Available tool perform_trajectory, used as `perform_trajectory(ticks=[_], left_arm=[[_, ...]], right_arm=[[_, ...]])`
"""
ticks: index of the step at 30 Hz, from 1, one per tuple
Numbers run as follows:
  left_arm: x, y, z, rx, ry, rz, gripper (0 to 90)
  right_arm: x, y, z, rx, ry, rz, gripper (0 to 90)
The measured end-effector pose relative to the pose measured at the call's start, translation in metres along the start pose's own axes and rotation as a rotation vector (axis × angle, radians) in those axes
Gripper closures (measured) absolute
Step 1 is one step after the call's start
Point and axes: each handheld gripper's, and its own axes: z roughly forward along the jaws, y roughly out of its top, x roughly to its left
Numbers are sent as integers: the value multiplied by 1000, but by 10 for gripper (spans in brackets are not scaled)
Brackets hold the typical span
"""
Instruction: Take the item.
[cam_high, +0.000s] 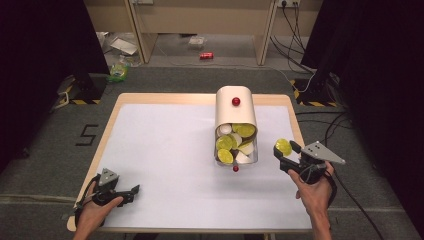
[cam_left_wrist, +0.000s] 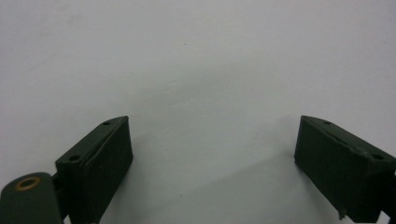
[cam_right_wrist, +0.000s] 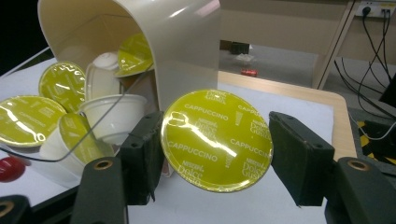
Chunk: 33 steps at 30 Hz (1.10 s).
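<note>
A cream-hooded capsule bin (cam_high: 235, 111) stands at the table's middle right. Its clear drawer (cam_high: 250, 156) is pulled toward me and holds several white coffee capsules (cam_high: 226, 143) with yellow-green lids. Just right of the drawer, my right gripper (cam_high: 283, 150) is shut on one such capsule (cam_high: 283, 146). In the right gripper view the capsule's lid (cam_right_wrist: 217, 140), printed "Cappuccino", sits between the jaws and the drawer's capsules (cam_right_wrist: 60, 85) lie to the left. My left gripper (cam_high: 134, 190) rests at the table's near left, open, with only bare white surface between its pads (cam_left_wrist: 109, 161).
A red knob (cam_high: 236, 101) tops the bin and another (cam_high: 235, 169) fronts the drawer. The white mat has a wooden table rim (cam_high: 296, 125) close to my right gripper. Cables (cam_high: 330, 127) trail on the floor at right, and a red can (cam_high: 206, 55) lies beyond the table.
</note>
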Motion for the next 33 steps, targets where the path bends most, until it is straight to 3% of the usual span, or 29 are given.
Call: perform_trajectory(ticks=[17,33], left_arm=[[0,0,0,1,-1,0,105],[0,0,0,0,-1,0,105]], right_arm=[[-17,-33,15,64,-45,24,389],[-24,-55,29,131,-83,20,389]])
